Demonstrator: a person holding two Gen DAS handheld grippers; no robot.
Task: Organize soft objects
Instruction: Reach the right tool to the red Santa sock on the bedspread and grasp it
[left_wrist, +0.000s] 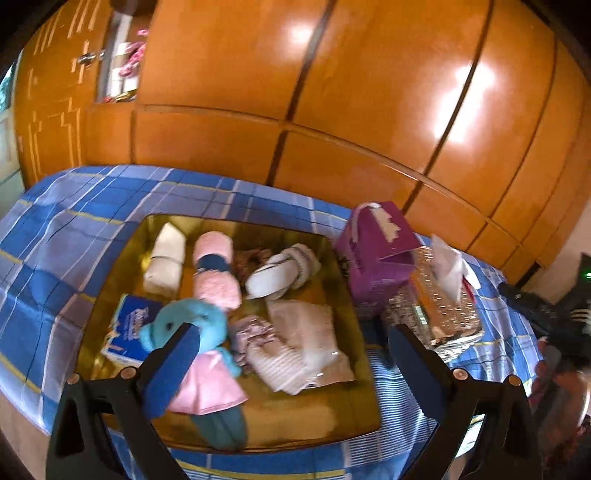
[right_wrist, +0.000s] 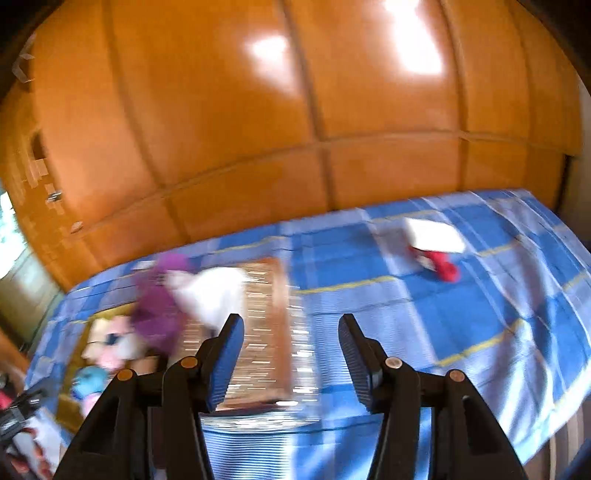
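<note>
We hold the left gripper (left_wrist: 291, 350) wide, empty, above the gold tray (left_wrist: 110, 295) of soft items. The right gripper (right_wrist: 291, 354) stands part-open, empty, over the tissue box (right_wrist: 266, 332).

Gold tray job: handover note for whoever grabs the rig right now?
Left gripper: open, empty, above the gold tray.
Right gripper: open, empty, over the tissue box on the blue checked bedspread.
In tray: blue plush doll, pink roll, white roll, slippers, folded cloths.
Left out: red and white item far right on the bedspread; purple box beside the tray.
</note>
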